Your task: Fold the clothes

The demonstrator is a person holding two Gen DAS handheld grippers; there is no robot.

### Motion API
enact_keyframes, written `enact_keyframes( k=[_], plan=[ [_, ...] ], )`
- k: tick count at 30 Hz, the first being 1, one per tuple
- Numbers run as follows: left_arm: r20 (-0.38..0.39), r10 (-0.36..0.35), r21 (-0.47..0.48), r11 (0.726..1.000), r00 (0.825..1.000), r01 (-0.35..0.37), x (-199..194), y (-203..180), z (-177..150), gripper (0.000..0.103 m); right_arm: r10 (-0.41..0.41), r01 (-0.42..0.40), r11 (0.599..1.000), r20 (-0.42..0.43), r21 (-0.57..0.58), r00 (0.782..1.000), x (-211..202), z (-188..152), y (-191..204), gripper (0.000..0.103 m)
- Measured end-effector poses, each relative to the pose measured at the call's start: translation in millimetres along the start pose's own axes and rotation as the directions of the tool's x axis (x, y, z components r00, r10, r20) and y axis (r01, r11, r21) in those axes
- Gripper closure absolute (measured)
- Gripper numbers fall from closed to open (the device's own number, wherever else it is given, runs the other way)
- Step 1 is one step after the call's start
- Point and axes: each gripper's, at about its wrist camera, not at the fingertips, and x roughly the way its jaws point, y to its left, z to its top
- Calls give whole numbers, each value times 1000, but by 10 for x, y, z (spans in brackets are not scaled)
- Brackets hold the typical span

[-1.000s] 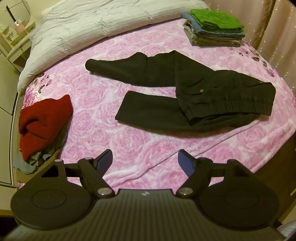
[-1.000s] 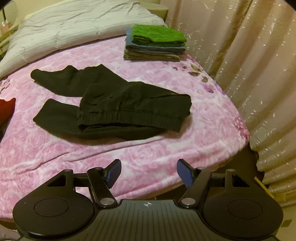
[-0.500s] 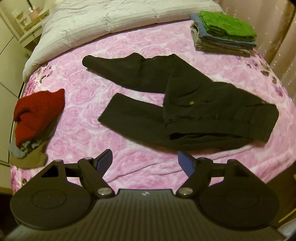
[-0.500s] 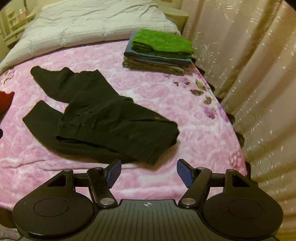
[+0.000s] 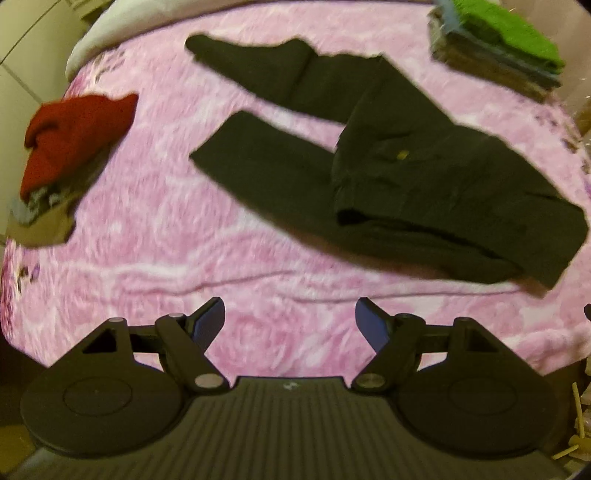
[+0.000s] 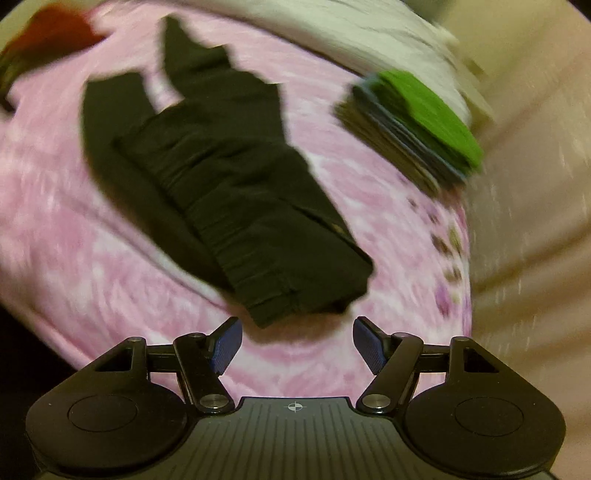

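Observation:
Black trousers (image 5: 391,162) lie partly folded on the pink rose blanket (image 5: 155,236), waist end bunched at the right, two legs stretching to the upper left. My left gripper (image 5: 290,323) hovers open above the blanket's near edge, short of the trousers, nothing between its blue pads. In the right wrist view the same black trousers (image 6: 229,184) run diagonally, their waistband end just beyond my right gripper (image 6: 295,345), which is open and empty. That view is blurred by motion.
A folded stack with a green top (image 5: 498,40) sits at the bed's far right, seen also as the green stack (image 6: 417,122). A red garment heap (image 5: 70,136) lies at the left. White duvet (image 6: 351,29) at the head, beige curtain (image 6: 528,184) at the right.
Both grippers have come down and closer to the bed; the trousers loom larger. The right wrist view has rolled, so the trousers now run diagonally. Both grippers stay open.

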Motion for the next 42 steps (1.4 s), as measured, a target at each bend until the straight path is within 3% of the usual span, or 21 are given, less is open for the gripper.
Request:
enact_keyframes(
  k=[5, 10, 12, 15, 17, 18, 20, 21, 23, 24, 25, 26, 27, 28, 30, 31, 33, 35, 36, 37, 42],
  plan=[
    [-11, -20, -11, 1000, 1000, 20, 355, 30, -91, 28, -110, 160, 914, 150, -373, 983, 447, -426, 321, 33],
    [-7, -34, -5, 999, 999, 34, 653, 9, -94, 28, -194, 392, 652, 357, -649, 914, 901, -972, 375, 33],
    [-7, -40, -8, 999, 999, 40, 735, 18, -104, 28, -177, 469, 533, 449, -704, 876, 1064, -1159, 381, 33],
    [-27, -34, -3, 999, 999, 34, 841, 23, -123, 28, -115, 550, 419, 559, -723, 821, 1182, -1271, 392, 33],
    [-31, -29, -2, 1000, 999, 29, 879, 35, -123, 28, -60, 512, 444, 546, -735, 836, 1146, -1201, 366, 38],
    [-33, -27, -2, 1000, 999, 27, 895, 41, -121, 28, -19, 457, 488, 514, -744, 857, 1091, -1134, 331, 73],
    [-33, -20, -6, 1000, 999, 20, 921, 62, -102, 28, 43, 352, 612, 474, -709, 879, 909, -930, 239, 74],
    [-31, -14, -11, 1000, 999, 14, 926, 80, -78, 28, 87, 251, 710, 435, -658, 896, 770, -753, 155, 75],
    [-26, -2, -20, 1000, 1000, 1, 937, 116, -30, 28, 174, -6, 915, 381, -404, 908, 507, -292, -223, 77],
    [-21, 3, -30, 1000, 1000, -3, 935, 139, 11, 28, 219, -144, 966, 382, -217, 898, 388, -72, -490, 80],
    [-14, 4, -40, 999, 1000, -5, 929, 165, 55, 28, 244, -272, 962, 419, 6, 875, 297, 82, -827, 87],
    [-6, 5, -50, 999, 1000, -5, 914, 193, 104, 29, 251, -394, 888, 470, 236, 846, 225, 197, -1192, 89],
    [4, 5, -62, 998, 1000, -4, 891, 222, 155, 29, 205, -482, 746, 529, 460, 823, 216, 157, -1585, 90],
    [17, 4, -74, 997, 1000, -3, 866, 250, 205, 29, 113, -494, 598, 544, 631, 832, 245, -22, -1872, 90],
    [46, 4, -91, 996, 999, 0, 824, 297, 301, 29, -57, -473, 222, 495, 853, 867, 321, -398, -2398, 90],
    [53, 4, -97, 995, 999, 1, 830, 315, 338, 29, -92, -411, 61, 415, 909, 905, 410, -638, -2525, 91],
    [59, 6, -107, 994, 998, 0, 865, 347, 404, 28, -53, -254, -222, 249, 941, 967, 644, -1136, -2687, 90],
    [59, 6, -126, 992, 998, 1, 923, 387, 457, 28, 83, -108, -311, 140, 944, 987, 834, -1471, -2688, 72],
    [53, 5, -143, 990, 999, 2, 975, 415, 473, 28, 114, -55, -304, 93, 951, 989, 854, -1575, -2647, 53],
    [46, 1, -168, 986, 999, 7, 1023, 453, 493, 28, 122, -37, -290, 75, 956, 990, 851, -1648, -2602, 45],
    [23, -42, -320, 946, 999, 47, 1253, 687, 612, 29, 113, -65, -269, 99, 961, 989, 880, -1684, -2393, 45]
  ],
)
